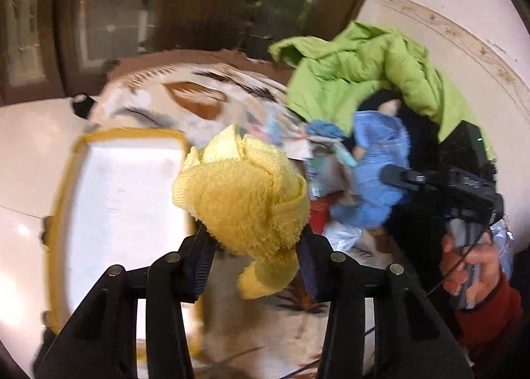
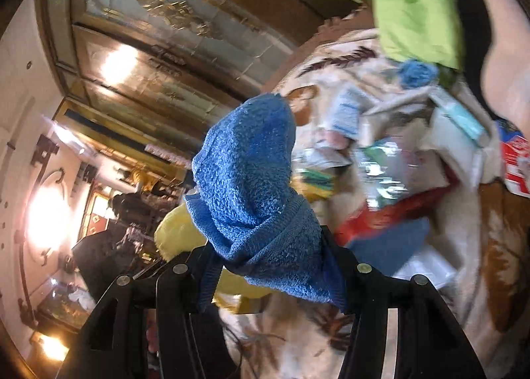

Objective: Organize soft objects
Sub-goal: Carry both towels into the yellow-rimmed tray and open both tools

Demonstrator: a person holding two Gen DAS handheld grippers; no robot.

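Yellow towel point(image 1: 245, 193) clamped in my left gripper point(image 1: 255, 266), just right of the tray point(image 1: 66, 187); blue towel point(image 2: 255, 200) pinched in right gripper point(image 2: 271, 276). Mid-carry; next, prob. lower both into tray.

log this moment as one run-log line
left gripper: shut on yellow towel | right gripper: shut on blue towel | white tray: nothing visible in it | both towels lifted
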